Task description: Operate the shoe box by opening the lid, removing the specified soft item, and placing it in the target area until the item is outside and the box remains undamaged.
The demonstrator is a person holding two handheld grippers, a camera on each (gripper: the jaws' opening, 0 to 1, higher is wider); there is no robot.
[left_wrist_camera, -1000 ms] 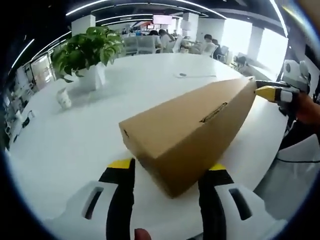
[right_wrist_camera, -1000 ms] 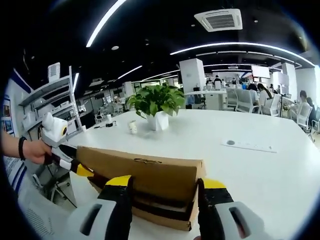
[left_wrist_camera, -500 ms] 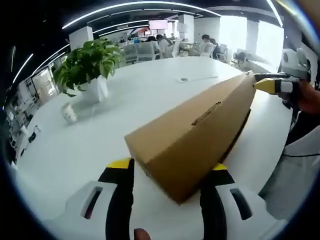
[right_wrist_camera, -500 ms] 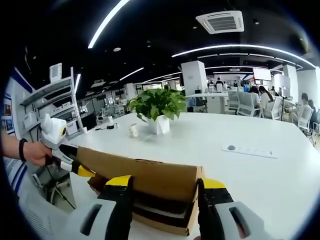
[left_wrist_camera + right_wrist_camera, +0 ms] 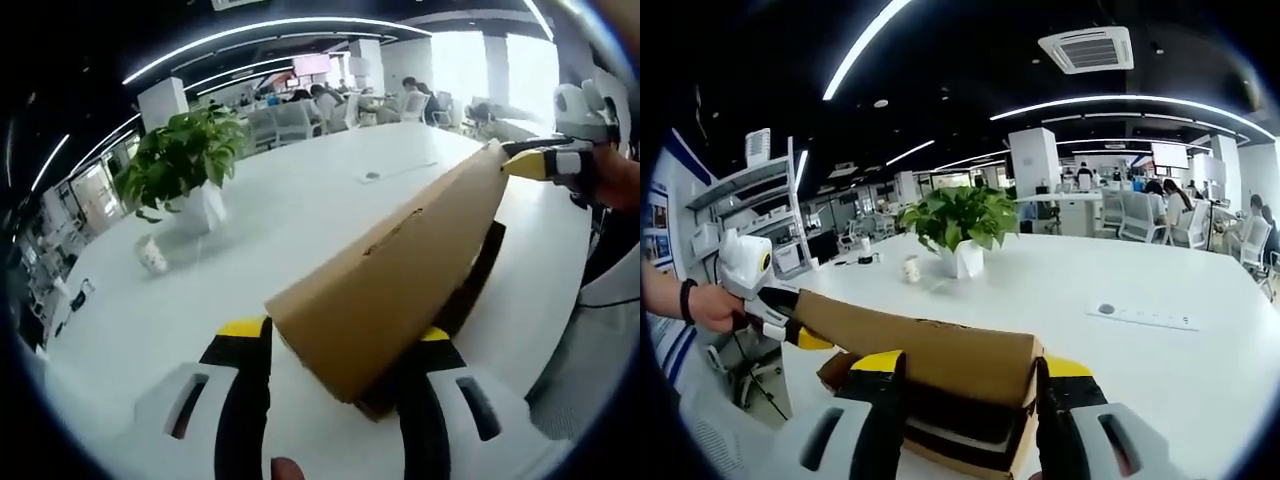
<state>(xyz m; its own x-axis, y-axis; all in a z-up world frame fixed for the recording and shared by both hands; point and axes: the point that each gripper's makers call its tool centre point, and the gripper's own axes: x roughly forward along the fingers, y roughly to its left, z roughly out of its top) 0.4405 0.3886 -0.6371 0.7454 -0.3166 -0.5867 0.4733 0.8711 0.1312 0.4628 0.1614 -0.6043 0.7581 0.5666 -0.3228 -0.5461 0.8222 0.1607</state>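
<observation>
Near the counter's (image 5: 1200,380) edge closest to the person sits the shoe box (image 5: 940,425), its lid (image 5: 400,270) tilted up off the dark opening beneath. Left claw (image 5: 335,335) clasps one end of the lid, right claw (image 5: 965,365) the other. Lifting both ends evenly, without twisting, should spare the cardboard hinge. Whatever soft item lies inside is hidden in shadow.
</observation>
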